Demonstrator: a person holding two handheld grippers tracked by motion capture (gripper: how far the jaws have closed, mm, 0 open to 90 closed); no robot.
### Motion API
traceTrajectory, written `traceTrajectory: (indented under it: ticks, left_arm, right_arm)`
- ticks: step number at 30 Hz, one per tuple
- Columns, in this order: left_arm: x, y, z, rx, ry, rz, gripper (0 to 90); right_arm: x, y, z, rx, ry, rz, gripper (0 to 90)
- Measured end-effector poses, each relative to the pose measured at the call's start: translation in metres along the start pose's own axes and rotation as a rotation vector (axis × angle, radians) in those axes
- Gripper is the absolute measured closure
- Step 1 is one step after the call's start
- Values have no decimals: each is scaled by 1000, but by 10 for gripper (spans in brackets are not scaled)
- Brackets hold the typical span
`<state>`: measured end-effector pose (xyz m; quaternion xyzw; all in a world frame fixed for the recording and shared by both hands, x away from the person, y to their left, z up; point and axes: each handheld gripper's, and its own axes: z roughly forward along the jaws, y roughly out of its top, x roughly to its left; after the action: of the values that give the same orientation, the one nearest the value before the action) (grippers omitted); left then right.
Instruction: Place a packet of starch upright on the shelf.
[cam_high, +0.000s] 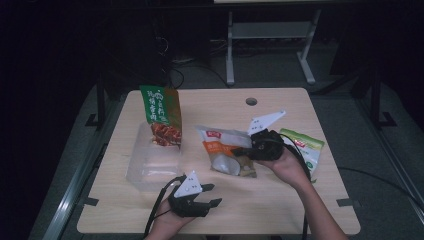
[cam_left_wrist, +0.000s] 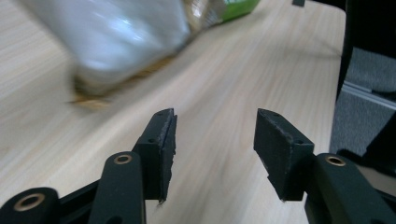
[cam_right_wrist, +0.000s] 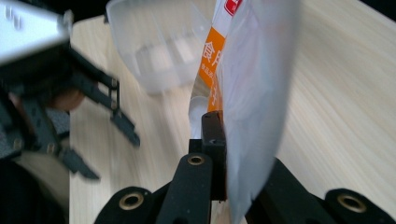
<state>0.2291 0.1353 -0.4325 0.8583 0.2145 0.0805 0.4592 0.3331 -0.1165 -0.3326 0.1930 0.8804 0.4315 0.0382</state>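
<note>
So the white-and-orange snack pouch (cam_high: 227, 155) is pinched at its edge by the right gripper (cam_high: 243, 149), jaws clamped tight on the film, as seen in the right gripper view (cam_right_wrist: 252, 93). The pouch is held near the middle of the table (cam_high: 280, 200), just right of the clear plastic bin (cam_high: 150, 165), where a green-and-brown pouch (cam_high: 161, 115) is already standing up. Looks like the bag is meant to be carried over into that bin.

To get this done well, the pouch should probably be lifted clear of the table before it's swung across, otherwise the bottom could be dragged and the thin edge could be pulled out of the pinch. It should be lowered in next to the standing pouch, not on top of it, so nothing gets knocked over.

The left gripper (cam_high: 207, 195) is at the near edge, jaws parted about halfway, nothing between them (cam_left_wrist: 212, 140). Bare tabletop is seen through the gap. A green-and-white pouch (cam_high: 305, 147) is left lying off to the right.
</note>
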Motion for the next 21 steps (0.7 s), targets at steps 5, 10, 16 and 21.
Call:
traceTrajectory:
  ticks: [5,10,16,21]
  left_arm:
    - [-2,-7,-4,22,1,11,450]
    - [-5,-10,-5,15,-11,7,423]
    - [-6,-12,-3,22,-12,24,400]
    - [-7,-12,-1,7,-19,25,392]
  right_arm:
    - [2,23,13,-7,31,-24,900]
    - [7,53,34,-23,61,-68,900]
    - [18,82,53,-37,103,-99,899]
    - [28,101,70,-43,132,-117,899]
